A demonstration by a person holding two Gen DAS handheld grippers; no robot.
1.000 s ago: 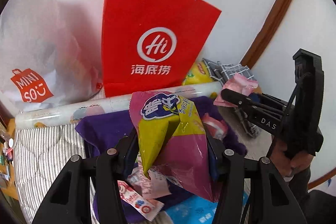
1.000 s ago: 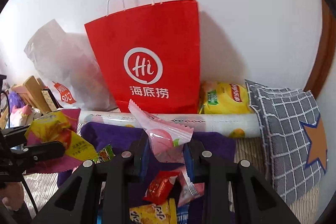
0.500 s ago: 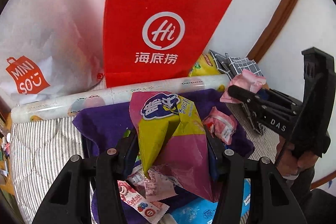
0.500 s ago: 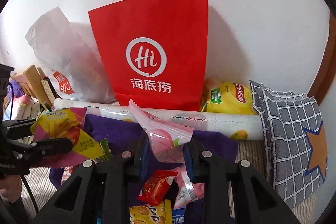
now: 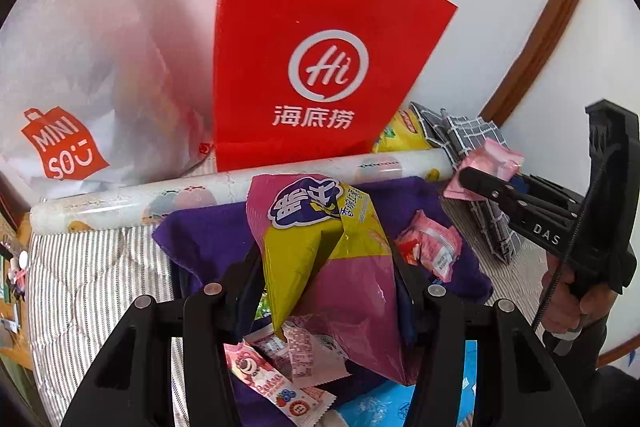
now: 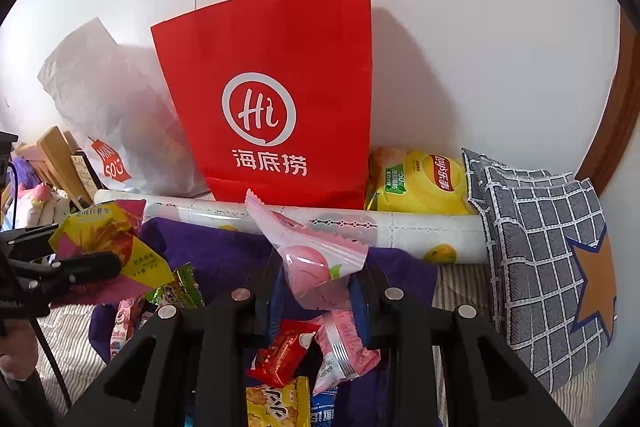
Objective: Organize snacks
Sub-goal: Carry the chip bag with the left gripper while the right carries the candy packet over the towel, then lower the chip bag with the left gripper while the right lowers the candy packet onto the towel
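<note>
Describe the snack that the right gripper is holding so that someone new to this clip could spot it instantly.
Start at the tall red paper bag leaning on the white wall; a long white patterned roll lies across its base. In front of that roll, the right gripper pinches a small pink translucent packet showing a round peach picture. Unlike the loose packets on the purple cloth, it is raised and clamped.

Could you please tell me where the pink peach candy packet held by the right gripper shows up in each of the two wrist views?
Left wrist: pink packet at right of centre, pinched at the right gripper tip.
Right wrist: the packet at centre, between the gripper's fingers.
Shared landmark: red paper bag against the wall.
</note>
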